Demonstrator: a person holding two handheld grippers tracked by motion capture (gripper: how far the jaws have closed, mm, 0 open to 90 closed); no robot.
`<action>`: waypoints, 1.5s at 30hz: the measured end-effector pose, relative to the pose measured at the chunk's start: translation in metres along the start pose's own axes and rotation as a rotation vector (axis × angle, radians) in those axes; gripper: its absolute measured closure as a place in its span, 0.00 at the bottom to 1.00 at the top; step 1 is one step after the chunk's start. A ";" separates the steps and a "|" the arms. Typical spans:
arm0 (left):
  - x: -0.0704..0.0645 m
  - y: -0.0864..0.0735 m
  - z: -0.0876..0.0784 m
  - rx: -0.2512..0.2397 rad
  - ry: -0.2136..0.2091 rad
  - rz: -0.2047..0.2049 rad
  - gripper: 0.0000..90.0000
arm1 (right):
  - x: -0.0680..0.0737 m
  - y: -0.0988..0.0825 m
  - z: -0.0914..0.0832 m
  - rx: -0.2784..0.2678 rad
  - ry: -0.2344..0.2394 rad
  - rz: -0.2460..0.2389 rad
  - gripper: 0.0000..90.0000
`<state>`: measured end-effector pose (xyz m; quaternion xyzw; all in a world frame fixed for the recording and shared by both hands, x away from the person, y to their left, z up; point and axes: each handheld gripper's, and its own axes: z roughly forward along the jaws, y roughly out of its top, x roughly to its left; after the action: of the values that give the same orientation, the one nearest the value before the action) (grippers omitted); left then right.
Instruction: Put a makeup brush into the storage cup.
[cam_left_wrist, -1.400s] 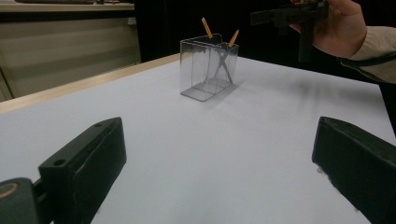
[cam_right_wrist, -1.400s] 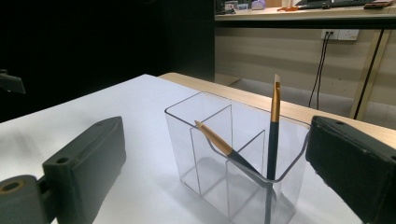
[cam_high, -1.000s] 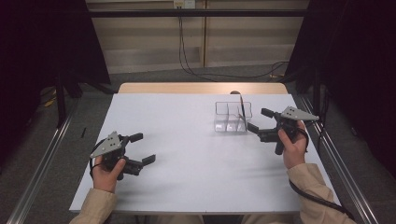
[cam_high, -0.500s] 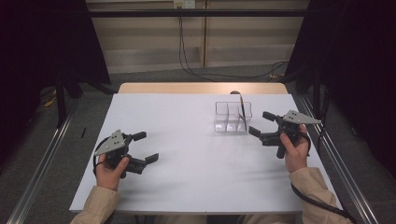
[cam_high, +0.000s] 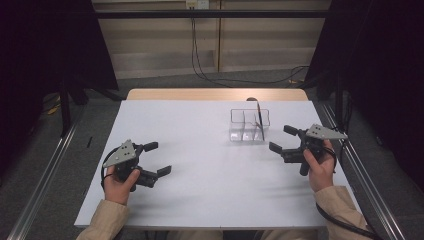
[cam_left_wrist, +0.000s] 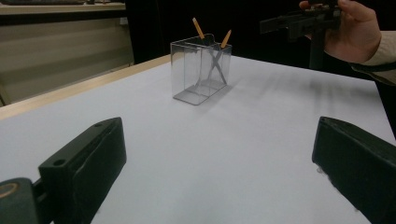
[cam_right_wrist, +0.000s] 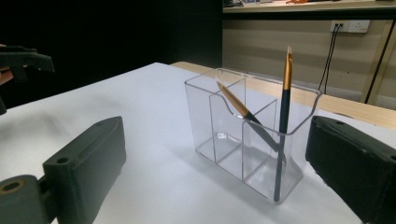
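A clear plastic organizer (cam_high: 249, 125) with three compartments stands on the white table (cam_high: 200, 150), right of centre. Two brushes with gold ferrules and dark handles stand in one end compartment: one nearly upright (cam_right_wrist: 283, 121), the other tilted (cam_right_wrist: 233, 101), crossing it. My left gripper (cam_high: 159, 159) is open at the near left, held low over the table with nothing between its jaws. Just right of the organizer, my right gripper (cam_high: 281, 138) is open and faces it, empty. In the left gripper view the organizer (cam_left_wrist: 201, 70) is far ahead, with the right gripper (cam_left_wrist: 299, 21) beyond it.
The table's wooden far edge (cam_high: 215, 94) borders a floor with cables (cam_high: 210, 75). Metal rails (cam_high: 360, 165) run along both sides of the table. Dark curtains hang left and right. Bare white surface spreads between the grippers.
The right gripper has drifted slightly nearer the person and the left gripper slightly to the right. Both stay open; the organizer has not moved.
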<state>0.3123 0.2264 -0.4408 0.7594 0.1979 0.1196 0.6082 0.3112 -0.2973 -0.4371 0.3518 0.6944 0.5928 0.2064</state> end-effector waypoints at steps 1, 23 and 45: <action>0.000 0.000 0.000 0.000 0.001 0.000 0.03 | 0.000 -0.001 -0.001 0.001 0.003 0.004 0.05; -0.001 0.000 -0.007 0.001 0.014 0.003 0.03 | 0.008 -0.008 -0.020 0.025 0.018 -0.022 0.05; -0.001 0.000 -0.009 -0.004 0.021 0.009 0.03 | 0.018 -0.015 -0.038 0.051 0.029 -0.030 0.05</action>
<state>0.3078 0.2336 -0.4384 0.7576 0.2006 0.1304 0.6073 0.2695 -0.3106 -0.4410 0.3378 0.7173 0.5770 0.1962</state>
